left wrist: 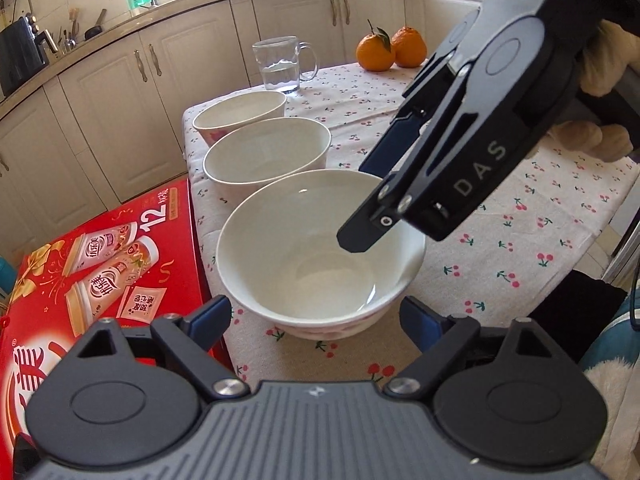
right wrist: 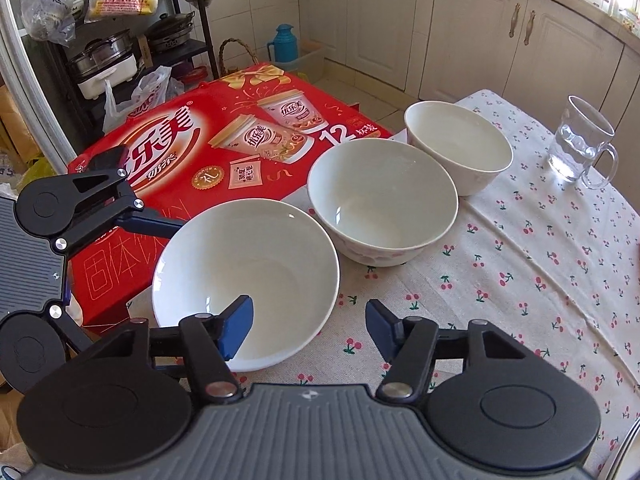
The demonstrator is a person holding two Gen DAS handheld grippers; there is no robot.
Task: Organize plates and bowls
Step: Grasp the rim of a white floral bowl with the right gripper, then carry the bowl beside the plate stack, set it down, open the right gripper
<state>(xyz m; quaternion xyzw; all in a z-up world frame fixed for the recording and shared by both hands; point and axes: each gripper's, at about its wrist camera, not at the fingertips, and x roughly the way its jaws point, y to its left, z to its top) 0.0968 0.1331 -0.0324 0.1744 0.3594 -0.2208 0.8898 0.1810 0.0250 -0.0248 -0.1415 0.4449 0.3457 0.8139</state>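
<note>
Plainly, three white bowls [right wrist: 384, 200] empty.

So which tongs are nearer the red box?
Left. The left tongs hang over the red box, beside the nearest bowl; the right tongs straddle its rim on the tablecloth side.

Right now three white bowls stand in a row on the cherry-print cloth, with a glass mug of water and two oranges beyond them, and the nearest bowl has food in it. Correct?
Not quite: the nearest bowl is empty, as the left wrist view shows. The rest holds: three bowls in a row, the mug and oranges beyond.
</note>
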